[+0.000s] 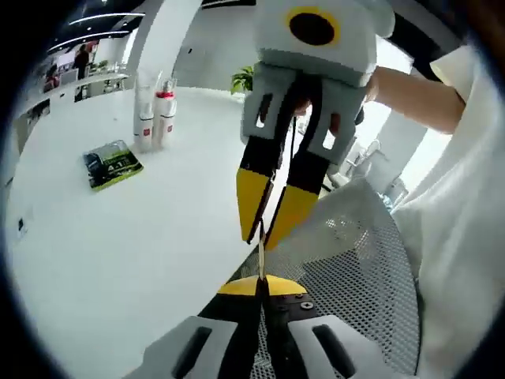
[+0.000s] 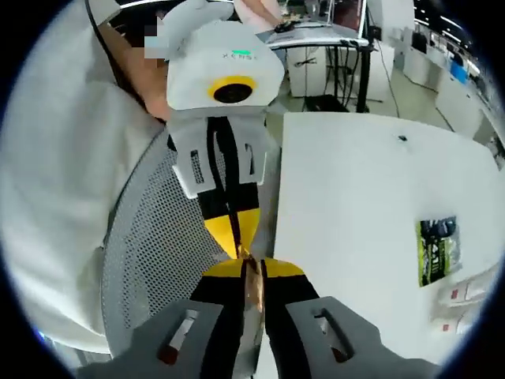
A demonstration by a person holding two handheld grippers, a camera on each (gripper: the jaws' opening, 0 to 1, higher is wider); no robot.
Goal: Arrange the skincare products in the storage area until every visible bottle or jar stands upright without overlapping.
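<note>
bottles [image 1: 155,118]: far side of the table [image 1: 118,237], upright, touching; probably light, slick plastic, so grab mid-body
packet [image 1: 113,164]: lying flat just beside them
left gripper [image 1: 260,284]: clenched, holding nothing
right gripper [image 2: 251,272]: same, clenched, tip-to-tip with left
</note>
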